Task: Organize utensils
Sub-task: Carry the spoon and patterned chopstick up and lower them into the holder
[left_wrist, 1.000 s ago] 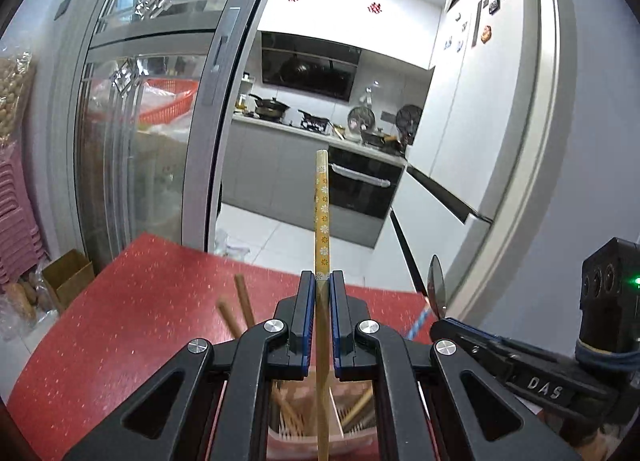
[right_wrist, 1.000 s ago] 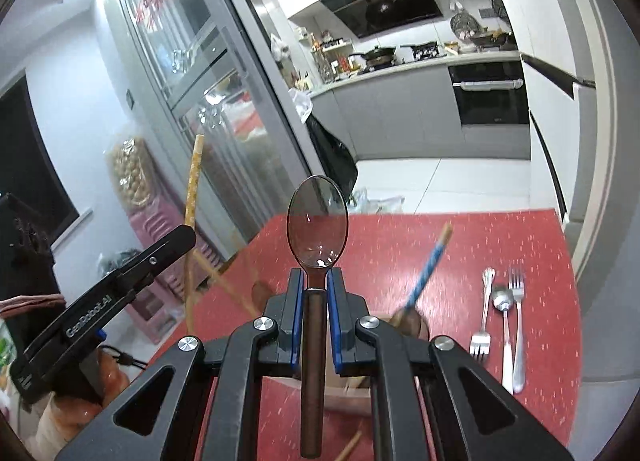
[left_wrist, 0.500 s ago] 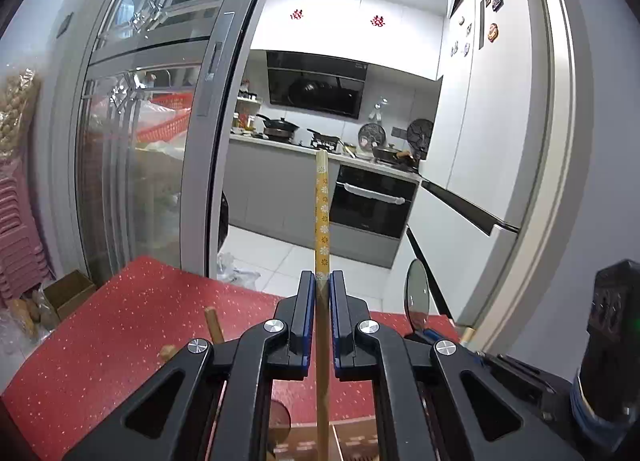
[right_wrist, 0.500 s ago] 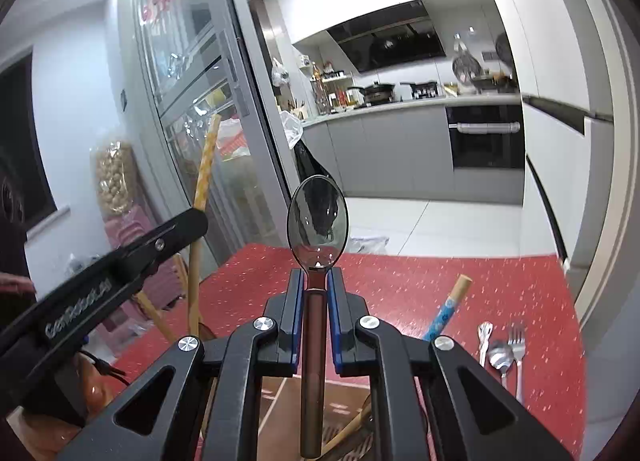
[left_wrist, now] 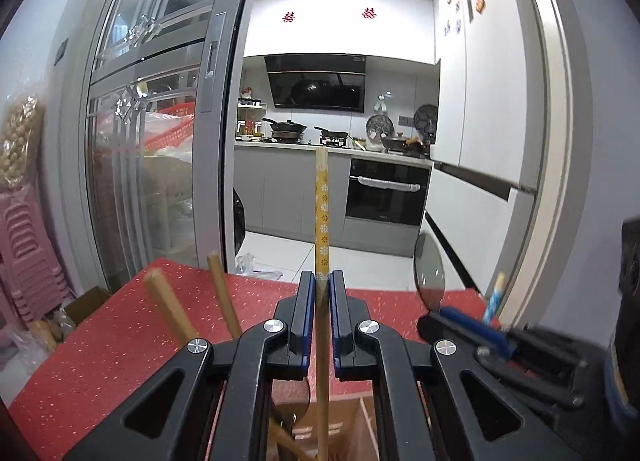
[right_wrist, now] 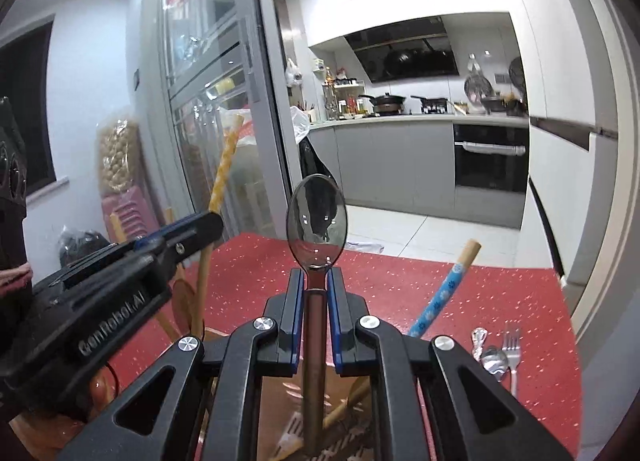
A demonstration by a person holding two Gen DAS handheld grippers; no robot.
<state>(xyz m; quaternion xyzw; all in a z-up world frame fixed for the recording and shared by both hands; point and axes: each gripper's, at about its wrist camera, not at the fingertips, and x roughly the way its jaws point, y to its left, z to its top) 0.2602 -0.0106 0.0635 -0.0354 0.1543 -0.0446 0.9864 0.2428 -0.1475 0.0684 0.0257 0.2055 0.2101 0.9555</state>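
My left gripper (left_wrist: 319, 283) is shut on a yellow flower-patterned chopstick (left_wrist: 322, 213) that stands upright, its lower end down in a brown utensil holder (left_wrist: 352, 421). My right gripper (right_wrist: 314, 281) is shut on a metal spoon (right_wrist: 315, 217), bowl up, its dark handle going down into the same holder (right_wrist: 280, 393). In the right wrist view the left gripper (right_wrist: 188, 233) shows at the left with the chopstick (right_wrist: 224, 169). In the left wrist view the spoon (left_wrist: 429, 269) shows at the right.
Wooden handles (left_wrist: 168, 305) and a blue-patterned handle (right_wrist: 444, 293) stick out of the holder. A fork (right_wrist: 512, 353) and small spoons (right_wrist: 494, 359) lie on the red table (right_wrist: 500, 301) at the right. Glass doors (left_wrist: 140, 141) and a kitchen lie beyond.
Both grippers have tilted up and sunk lower towards the holder, with the chopstick and spoon still held; the table has dropped in view.
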